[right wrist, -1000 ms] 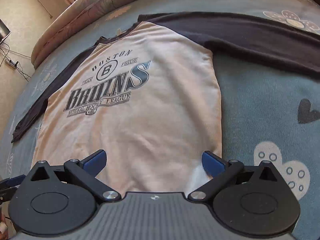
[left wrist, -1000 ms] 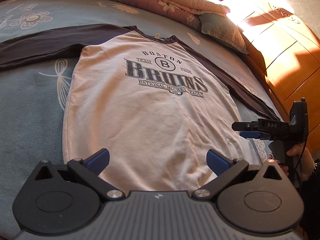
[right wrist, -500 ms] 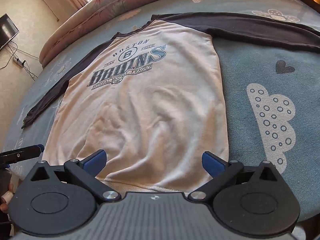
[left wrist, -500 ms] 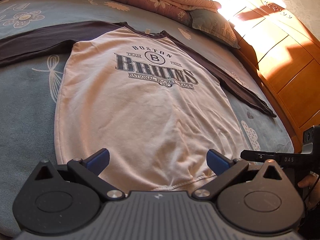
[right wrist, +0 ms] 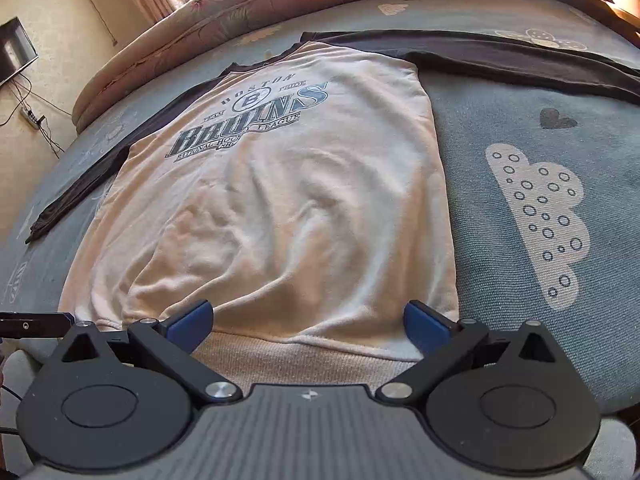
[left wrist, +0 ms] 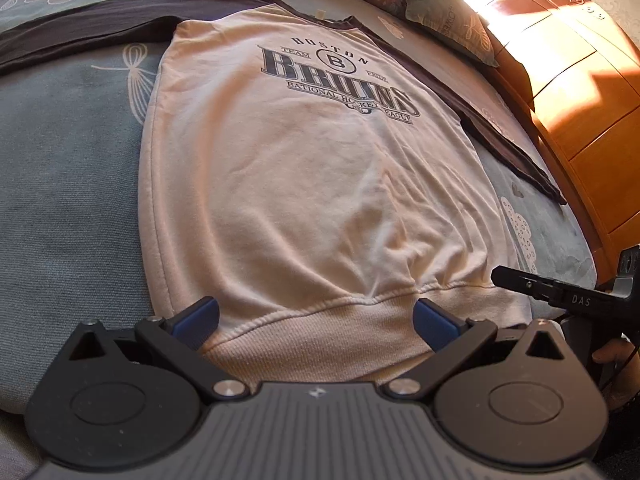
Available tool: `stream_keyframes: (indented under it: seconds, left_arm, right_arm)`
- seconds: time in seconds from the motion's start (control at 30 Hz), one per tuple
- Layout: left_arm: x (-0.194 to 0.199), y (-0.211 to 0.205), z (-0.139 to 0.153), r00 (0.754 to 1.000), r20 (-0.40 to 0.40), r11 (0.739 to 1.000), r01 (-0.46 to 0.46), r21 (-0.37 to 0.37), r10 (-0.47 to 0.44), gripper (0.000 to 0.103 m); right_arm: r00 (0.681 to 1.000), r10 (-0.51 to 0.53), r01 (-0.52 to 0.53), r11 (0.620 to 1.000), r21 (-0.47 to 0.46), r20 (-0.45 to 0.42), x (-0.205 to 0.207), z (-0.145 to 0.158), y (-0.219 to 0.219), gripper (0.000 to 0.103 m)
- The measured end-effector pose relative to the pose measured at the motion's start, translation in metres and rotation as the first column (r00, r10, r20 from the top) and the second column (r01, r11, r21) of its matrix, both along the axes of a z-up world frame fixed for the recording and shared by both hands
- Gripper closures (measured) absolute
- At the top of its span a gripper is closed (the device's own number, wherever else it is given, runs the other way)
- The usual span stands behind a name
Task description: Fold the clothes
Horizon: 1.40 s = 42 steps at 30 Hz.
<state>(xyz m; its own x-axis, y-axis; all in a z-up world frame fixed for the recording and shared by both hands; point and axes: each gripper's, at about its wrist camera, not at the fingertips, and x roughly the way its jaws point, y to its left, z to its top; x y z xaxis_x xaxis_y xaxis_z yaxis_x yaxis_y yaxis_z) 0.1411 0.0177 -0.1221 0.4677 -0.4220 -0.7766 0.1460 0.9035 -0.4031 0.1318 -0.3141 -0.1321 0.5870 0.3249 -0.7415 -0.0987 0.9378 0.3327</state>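
Note:
A cream sweatshirt [left wrist: 304,184] [right wrist: 288,200] with dark brown sleeves and a Boston Bruins print lies flat, face up, on the bed, both sleeves spread out sideways. Its ribbed hem [left wrist: 320,328] [right wrist: 304,348] faces both grippers. My left gripper [left wrist: 316,318] is open just above the hem's left half. Over the hem's right half, my right gripper [right wrist: 306,320] is open too. Nothing is between either pair of blue pads. The right gripper's black finger [left wrist: 532,284] shows at the right edge of the left wrist view, held by a hand [left wrist: 608,356].
The blue bedspread [right wrist: 560,140] with white cloud and flower prints surrounds the sweatshirt. A pink quilt [right wrist: 240,8] and a pillow [left wrist: 452,20] lie at the bed's far end. A wooden cabinet [left wrist: 580,92] stands along the right side. A wall, cables and a screen [right wrist: 12,48] are to the left.
Both grippers have pulled back toward the near edge of the bed and lowered toward the hem, which now shows just ahead of the pads. The sweatshirt has not moved.

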Motion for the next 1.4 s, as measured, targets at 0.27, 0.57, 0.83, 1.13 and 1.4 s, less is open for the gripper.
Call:
stream_keyframes:
  seconds: [0.27,0.57,0.83,1.13,1.4]
  left_arm:
    - [0.029,0.013,-0.002,0.999,0.031,0.995,-0.021,0.093,0.018,0.001]
    - [0.057,0.028,0.030,0.995,0.095,0.997,-0.040,0.070,0.033,0.001]
    - [0.120,0.030,0.002,0.993,0.077,0.996,-0.093,-0.006,0.093,0.001]
    - [0.123,0.054,0.005,0.980,0.056,0.982,-0.188,-0.035,0.190,0.001]
    - [0.103,0.016,0.002,0.998,0.042,0.997,-0.051,-0.061,0.054,0.001]
  right_arm:
    - [0.998,0.032,-0.028,0.997,-0.078,0.046,-0.007,-0.003,0.010,0.000]
    - [0.996,0.064,-0.051,0.984,-0.171,0.069,-0.012,-0.006,0.022,0.000]
    - [0.994,0.081,-0.063,0.974,-0.217,0.073,-0.013,-0.007,0.027,0.000]
    - [0.993,0.083,-0.065,0.976,-0.206,0.084,-0.013,-0.007,0.025,0.000]
    - [0.992,0.084,-0.061,0.972,-0.226,0.094,-0.016,-0.008,0.028,0.000]
